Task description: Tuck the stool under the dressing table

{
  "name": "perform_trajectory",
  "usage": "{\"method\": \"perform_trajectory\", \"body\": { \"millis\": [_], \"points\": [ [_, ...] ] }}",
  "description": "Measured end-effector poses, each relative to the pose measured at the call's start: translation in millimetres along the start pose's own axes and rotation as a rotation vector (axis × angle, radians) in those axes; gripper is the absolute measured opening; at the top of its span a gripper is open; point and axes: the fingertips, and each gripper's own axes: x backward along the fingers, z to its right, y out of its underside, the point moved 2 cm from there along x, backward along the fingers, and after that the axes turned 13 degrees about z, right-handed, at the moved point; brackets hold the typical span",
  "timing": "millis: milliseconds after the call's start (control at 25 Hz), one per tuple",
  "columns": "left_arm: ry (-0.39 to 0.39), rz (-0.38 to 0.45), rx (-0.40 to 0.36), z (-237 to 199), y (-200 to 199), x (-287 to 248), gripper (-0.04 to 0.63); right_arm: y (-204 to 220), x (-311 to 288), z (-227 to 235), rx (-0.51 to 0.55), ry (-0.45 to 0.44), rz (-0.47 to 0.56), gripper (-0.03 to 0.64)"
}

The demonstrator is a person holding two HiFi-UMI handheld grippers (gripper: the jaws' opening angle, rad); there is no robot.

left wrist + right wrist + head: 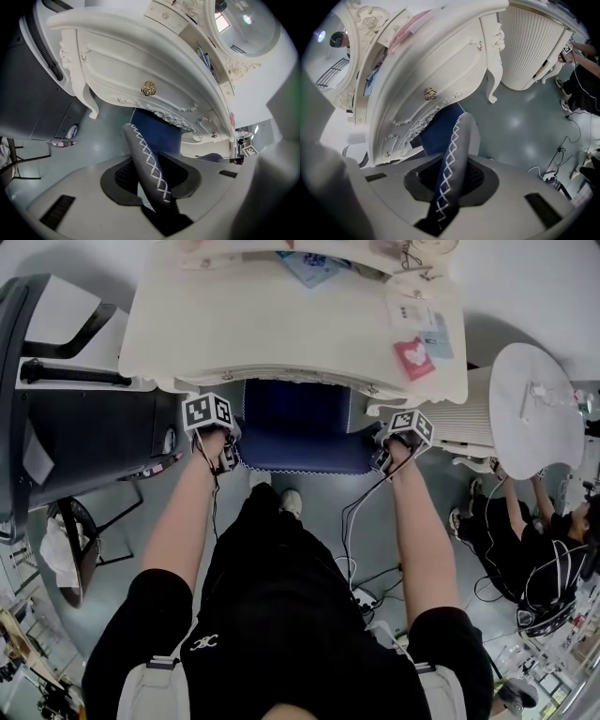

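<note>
Blue stool [305, 432] is seen partly slid beneath the counter [281, 329]. Its far part is hidden under the front edge, while the near half is left out over the floor. Its stitched rim is clamped near the left corner by the left tongs [225, 458] and near the right by the right tongs [381, 462] (both closed on the padded edge). A further push inward is judged to be needed.

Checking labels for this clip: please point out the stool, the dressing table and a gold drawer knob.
stool [300, 427], head view, middle of the blue seat.
dressing table [281, 329], head view, bare part of its top.
gold drawer knob [148, 88], left gripper view, centre of the knob.
</note>
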Motion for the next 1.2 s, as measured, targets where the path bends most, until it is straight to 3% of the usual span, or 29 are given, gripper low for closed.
{"method": "perform_trajectory", "body": {
  "millis": [640,960,1080,1200],
  "points": [
    [-0.012,0.015,-0.027,-7,-9,-18,0.112,-6,-29,2,0.045,0.018,-0.018,0.070],
    [-0.079,-0.028,-0.055,-13,-8,-19,0.143,-4,-34,2,0.072,0.046,-0.047,0.111],
    [-0.136,-0.020,-0.113,-15,-12,-16,0.161,-7,-30,3,0.068,0.051,-0.013,0.142],
    [-0.207,0.045,-0.222,-11,-23,-5,0.189,-21,-16,5,0.116,0.060,0.083,0.176]
  ]
}}
